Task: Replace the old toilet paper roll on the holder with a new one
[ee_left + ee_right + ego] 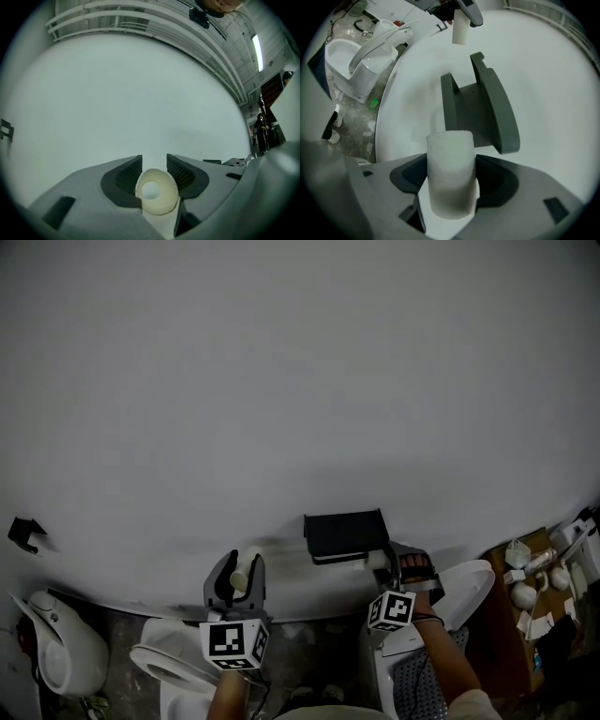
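Head view: left gripper (pixel 234 570) pinches old core (pixel 240 580), off to the left of wall holder (pixel 345 533); right gripper (pixel 401 566) sits by holder's right end.

Left gripper view: jaws clamp core's sides. Thin, light tube, prob crushes easily, so gentle squeeze.

Right gripper view: jaws press on new roll (pixel 451 173) across its body, holder just beyond. Roll looks soft, light, squashy; grip the wound paper w/o flattening centre hole.

White wall (pixel 281 381). Black bracket (pixel 25 532) on wall, far left. White toilet (pixel 58 648) below it. Brown surface (pixel 489 615), far right, bearing small white items.
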`<state>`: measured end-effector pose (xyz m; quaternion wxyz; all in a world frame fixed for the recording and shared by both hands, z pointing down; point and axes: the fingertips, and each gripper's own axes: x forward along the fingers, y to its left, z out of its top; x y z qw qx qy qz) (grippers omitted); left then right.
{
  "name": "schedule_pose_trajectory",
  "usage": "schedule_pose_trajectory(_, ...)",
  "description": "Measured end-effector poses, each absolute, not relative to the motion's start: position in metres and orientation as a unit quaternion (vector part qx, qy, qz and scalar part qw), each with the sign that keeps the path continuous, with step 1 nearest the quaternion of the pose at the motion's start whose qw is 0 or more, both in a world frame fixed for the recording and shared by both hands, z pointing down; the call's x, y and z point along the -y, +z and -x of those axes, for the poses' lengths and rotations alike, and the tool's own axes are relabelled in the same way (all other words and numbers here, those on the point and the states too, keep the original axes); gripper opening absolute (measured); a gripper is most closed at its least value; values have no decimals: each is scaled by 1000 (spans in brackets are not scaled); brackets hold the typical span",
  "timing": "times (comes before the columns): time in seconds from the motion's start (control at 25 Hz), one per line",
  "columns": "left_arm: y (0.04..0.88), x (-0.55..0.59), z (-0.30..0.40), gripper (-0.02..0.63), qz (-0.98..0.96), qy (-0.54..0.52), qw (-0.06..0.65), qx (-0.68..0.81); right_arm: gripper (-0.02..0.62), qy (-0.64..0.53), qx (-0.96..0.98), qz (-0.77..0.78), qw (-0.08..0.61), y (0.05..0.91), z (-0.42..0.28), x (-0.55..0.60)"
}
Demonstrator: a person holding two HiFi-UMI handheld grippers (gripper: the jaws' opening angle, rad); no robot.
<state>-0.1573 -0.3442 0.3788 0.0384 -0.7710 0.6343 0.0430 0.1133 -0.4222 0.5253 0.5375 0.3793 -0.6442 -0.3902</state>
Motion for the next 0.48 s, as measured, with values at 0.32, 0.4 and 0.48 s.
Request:
schedule_pose_trajectory(0.32, 373, 333, 176, 152, 758, 42, 52, -648, 298, -377, 655, -407, 513, 526, -92, 421)
schedule_pose_trajectory(0.4, 370, 330, 180, 149, 755, 43, 56, -652, 298, -380, 652, -416, 507, 524, -87, 420)
schedule_pose_trajectory(0.48, 369, 326, 184, 147, 752, 44, 58, -655, 298, -394, 642, -418, 507, 524, -81, 419)
